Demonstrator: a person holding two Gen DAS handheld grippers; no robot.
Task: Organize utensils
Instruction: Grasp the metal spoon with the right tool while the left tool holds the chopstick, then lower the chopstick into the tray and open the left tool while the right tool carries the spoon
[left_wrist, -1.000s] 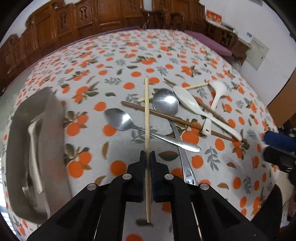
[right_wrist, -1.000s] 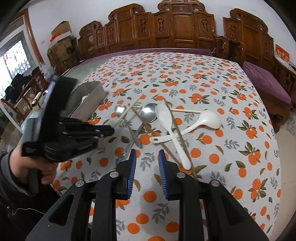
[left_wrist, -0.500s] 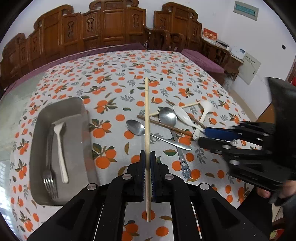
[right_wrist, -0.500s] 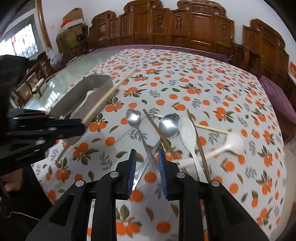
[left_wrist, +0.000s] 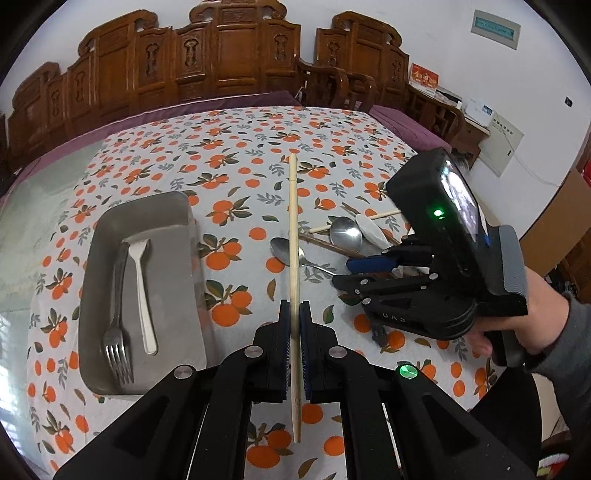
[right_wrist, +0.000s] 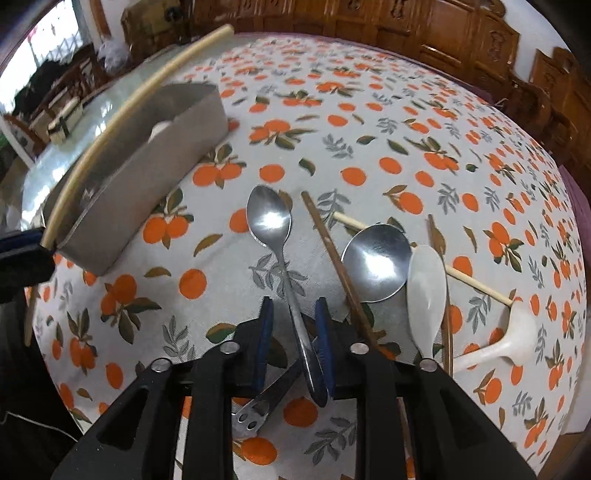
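Carved wooden chairs (left_wrist: 236, 62) line a white wall (left_wrist: 461, 48) — window (right_wrist: 40, 44) glowing.

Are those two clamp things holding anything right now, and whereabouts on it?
The left hand-held gripper clamps a pale chopstick near its lower end. The right hand-held gripper is closing around a metal spoon's handle, not yet gripping.
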